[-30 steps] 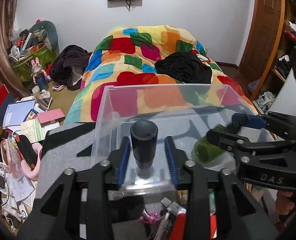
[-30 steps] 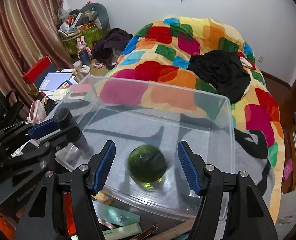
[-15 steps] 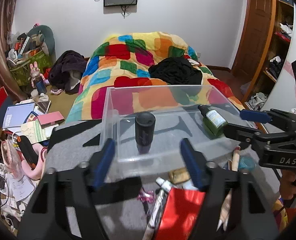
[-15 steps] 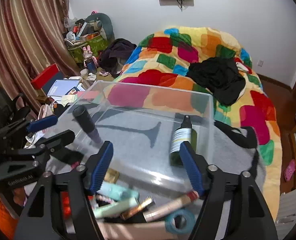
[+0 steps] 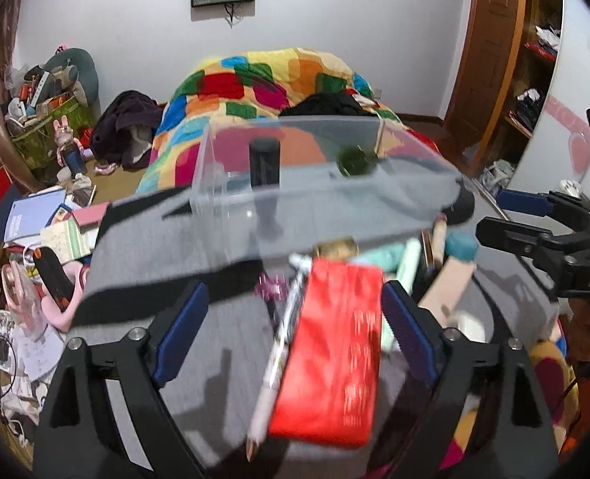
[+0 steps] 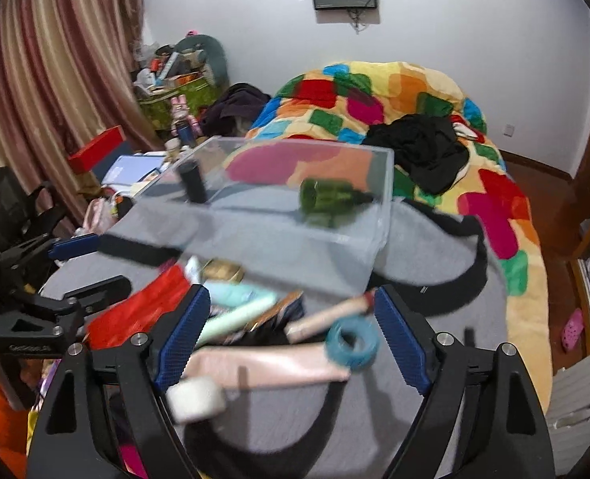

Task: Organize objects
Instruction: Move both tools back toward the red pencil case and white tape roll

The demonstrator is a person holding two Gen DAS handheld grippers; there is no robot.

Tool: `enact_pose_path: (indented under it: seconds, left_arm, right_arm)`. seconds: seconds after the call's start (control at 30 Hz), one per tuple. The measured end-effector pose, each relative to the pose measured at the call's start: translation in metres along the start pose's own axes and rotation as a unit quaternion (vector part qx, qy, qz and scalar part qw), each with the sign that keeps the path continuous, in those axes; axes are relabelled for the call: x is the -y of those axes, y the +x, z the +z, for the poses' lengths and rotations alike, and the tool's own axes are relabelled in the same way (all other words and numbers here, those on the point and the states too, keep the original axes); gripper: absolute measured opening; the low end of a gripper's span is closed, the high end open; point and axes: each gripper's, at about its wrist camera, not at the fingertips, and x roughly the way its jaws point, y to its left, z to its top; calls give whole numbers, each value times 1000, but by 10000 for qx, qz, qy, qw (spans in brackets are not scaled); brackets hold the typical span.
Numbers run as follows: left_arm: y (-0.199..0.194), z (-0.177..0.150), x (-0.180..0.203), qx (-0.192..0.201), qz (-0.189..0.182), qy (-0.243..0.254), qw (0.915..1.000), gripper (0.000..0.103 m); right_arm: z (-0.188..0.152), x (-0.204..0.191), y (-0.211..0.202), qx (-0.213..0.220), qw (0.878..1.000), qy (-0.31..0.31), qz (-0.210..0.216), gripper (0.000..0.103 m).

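Note:
A clear plastic box (image 5: 315, 199) (image 6: 371, 215) sits on a grey cloth. Inside it a black bottle (image 5: 264, 161) (image 6: 193, 181) stands upright and a green bottle (image 5: 355, 161) (image 6: 331, 199) lies on its side. My left gripper (image 5: 293, 307) (image 6: 91, 267) hovers over a red pouch (image 5: 335, 351) (image 6: 135, 315) and a pen (image 5: 283, 343); its jaws are opening with nothing pressed between the pads. My right gripper (image 6: 291, 311) (image 5: 490, 213) hangs above a pink tube (image 6: 263, 371), a teal tape roll (image 6: 353, 341) and a mint tube (image 6: 235, 319); its jaws are opening too, holding nothing.
Beyond the box lies a bed with a patchwork quilt (image 6: 375, 95) and black clothes (image 6: 426, 147). Books, bags and boxes crowd the floor at left (image 5: 35, 215). A wooden door and shelves (image 5: 490, 52) stand at right. A person's hand (image 5: 582, 335) holds the right gripper.
Both grippers let go of the bottles in the box, widened their jaws and drew back over the pile of small items. The green bottle has tipped onto its side.

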Motion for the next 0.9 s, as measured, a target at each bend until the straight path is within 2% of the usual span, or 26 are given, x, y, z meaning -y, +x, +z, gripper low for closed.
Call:
enact_pose_path:
  seconds: [0.33,0.5,0.57,0.63,0.77,0.83,0.9]
  left_arm:
    - [3,-43,8,-261,-80,-31,9996,94]
    - [4,-54,8,-124,-79,-128,9998,91]
    - [4,-57,7,-103,-146,-175,9997,82]
    - [5,-59,8,-130,-172,-155,9996,71]
    - [1,-61,10,-15,-82,-147,9999,64]
    - [-3,-61,10,73,-102,-144,9998,56]
    - [-7,-60,10,116,-125,-139,9998,56]
  right_arm:
    - [-45,-30,-5,-110,9994,-138,286,82]
    - [-60,-37,1,-222,9987,-170,424,81]
    - [-64,-38,5,-281,9985,-157,448,75]
    - [-67,-39,10,-363,9979,-160,516,64]
    - [-70,-41,14,-426,9970,-194,622,47]
    - [-71,-42,14,-420,9962,-202,735,37]
    - [-72,-45,12,-379,9965,-268,702,37]
